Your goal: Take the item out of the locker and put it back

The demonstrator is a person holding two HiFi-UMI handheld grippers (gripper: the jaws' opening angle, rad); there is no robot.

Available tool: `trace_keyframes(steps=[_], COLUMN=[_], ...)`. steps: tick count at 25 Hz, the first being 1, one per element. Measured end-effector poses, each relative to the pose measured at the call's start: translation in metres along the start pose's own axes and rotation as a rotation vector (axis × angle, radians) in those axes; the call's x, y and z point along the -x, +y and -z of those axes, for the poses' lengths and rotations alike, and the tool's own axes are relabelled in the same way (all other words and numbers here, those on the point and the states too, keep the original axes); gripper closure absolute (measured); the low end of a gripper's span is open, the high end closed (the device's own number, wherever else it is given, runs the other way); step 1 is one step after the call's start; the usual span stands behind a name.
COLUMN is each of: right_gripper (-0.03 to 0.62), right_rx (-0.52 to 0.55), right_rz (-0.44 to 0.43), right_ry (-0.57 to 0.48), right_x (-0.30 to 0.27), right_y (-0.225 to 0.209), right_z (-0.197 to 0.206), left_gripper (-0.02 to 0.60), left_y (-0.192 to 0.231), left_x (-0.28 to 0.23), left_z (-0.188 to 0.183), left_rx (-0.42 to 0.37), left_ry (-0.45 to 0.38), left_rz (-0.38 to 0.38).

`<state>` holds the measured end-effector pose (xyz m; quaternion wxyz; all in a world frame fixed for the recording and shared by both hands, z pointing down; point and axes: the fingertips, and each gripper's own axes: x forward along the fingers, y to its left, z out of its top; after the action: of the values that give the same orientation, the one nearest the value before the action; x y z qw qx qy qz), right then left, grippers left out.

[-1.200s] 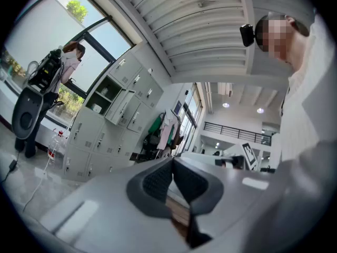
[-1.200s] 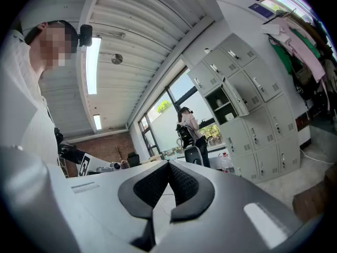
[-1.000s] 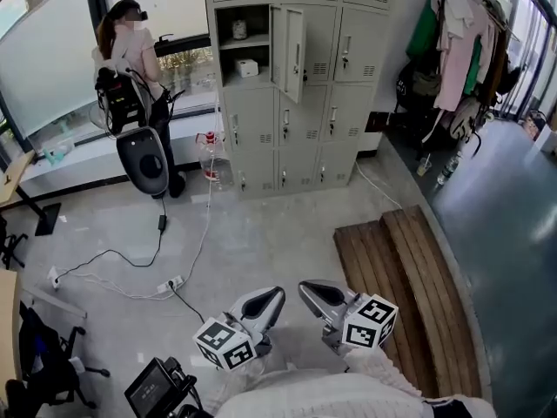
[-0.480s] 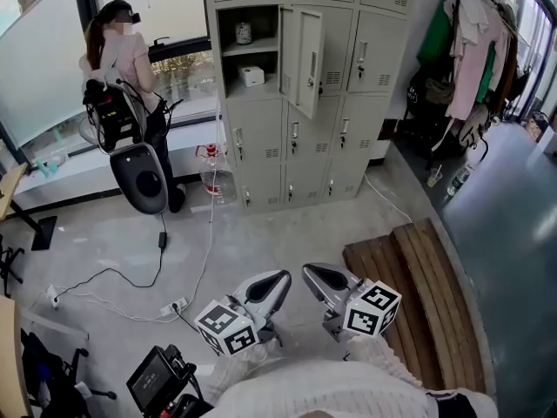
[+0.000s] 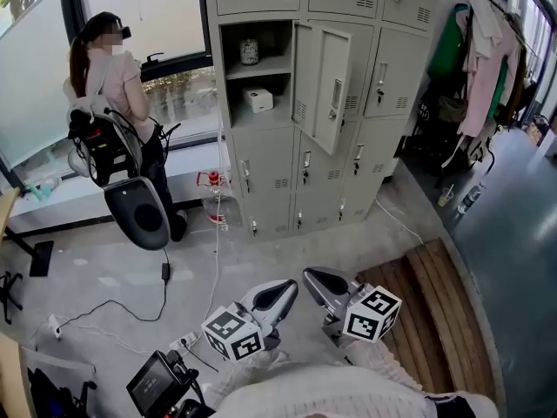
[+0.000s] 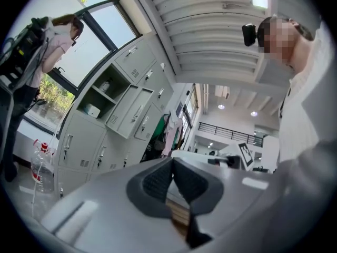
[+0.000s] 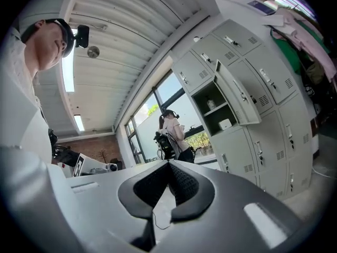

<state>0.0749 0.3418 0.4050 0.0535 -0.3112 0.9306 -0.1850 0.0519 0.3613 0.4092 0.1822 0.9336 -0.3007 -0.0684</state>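
Pale tiled floor (image 5: pixel 287 242) of a glazed room, head view: a grey locker bank (image 5: pixel 261 159) stands at 12 o'clock from the two grippers, with one door (image 5: pixel 324 85) swung open. Inside that compartment a white box (image 5: pixel 258 100) rests on the lower shelf and a jar (image 5: pixel 250 51) on the upper one, both well apart from the tongs. The left gripper (image 5: pixel 285 289) and right gripper (image 5: pixel 313 279) sit side by side at 6 o'clock of the frame. Each is clenched tip to tip on nothing, as its own view confirms. Only the head view shows the ground: cables (image 5: pixel 164 273) at 9 o'clock, a wooden platform (image 5: pixel 435 312) at 3 o'clock, a water bottle (image 5: pixel 213 200) at the locker's foot. Only the gripper views show the ribbed ceiling (image 6: pixel 210 36), and the left gripper view adds a railed gallery (image 6: pixel 231 133) at 3 o'clock. A person (image 5: pixel 109 72) stands by the window at 10 o'clock. Bare floor lies open between the grippers and the locker bank.
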Motion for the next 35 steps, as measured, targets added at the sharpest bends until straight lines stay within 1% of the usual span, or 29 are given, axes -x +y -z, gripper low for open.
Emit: trace_keyframes(steps=[3,5,10,13,15,20,24,27,31,35], right_gripper=[0.600,0.600,0.600,0.601,0.600,0.600,0.601,0.601,0.601,0.602], right_rx=[-0.011,-0.012,-0.021,-0.010,0.009,0.009,0.040,0.040,0.053,0.022], right_rz=[0.016,0.014,-0.017,-0.041,-0.064,-0.108,-0.103,-0.110,-0.134,-0.129], right_ry=[0.031,0.032,0.027,0.034,0.042,0.027,0.035,0.031,0.051,0.012], right_x=[-0.020,-0.036,-0.081,-0.114,-0.138,-0.190,-0.222,-0.242,-0.266,-0.283], right_y=[-0.023,-0.038,-0.083,-0.113,-0.134,-0.188,-0.233,-0.259,-0.276,-0.290], right_z=[-0.002,-0.008,-0.017,-0.028,-0.039,-0.079,-0.107,-0.120,-0.124,-0.133], left_gripper=[0.574,0.574,0.574,0.574,0.574,0.574,0.574,0.574,0.574,0.574], left_y=[0.028,0.048,0.101,0.138,0.164,0.229,0.271,0.294,0.314,0.333], left_x=[-0.012,-0.021,-0.049,-0.073,-0.091,-0.134,-0.169,-0.192,-0.208,-0.213], left_z=[-0.003,-0.009,-0.019,-0.034,-0.046,-0.078,-0.107,-0.120,-0.120,-0.125], left_rx=[0.030,0.041,0.031,0.016,0.007,-0.002,-0.014,-0.017,0.002,0.018], left_ry=[0.008,0.004,0.007,-0.006,-0.017,-0.020,-0.054,-0.073,-0.068,-0.062], left_rz=[-0.005,-0.010,-0.045,-0.064,-0.075,-0.122,-0.146,-0.157,-0.175,-0.190])
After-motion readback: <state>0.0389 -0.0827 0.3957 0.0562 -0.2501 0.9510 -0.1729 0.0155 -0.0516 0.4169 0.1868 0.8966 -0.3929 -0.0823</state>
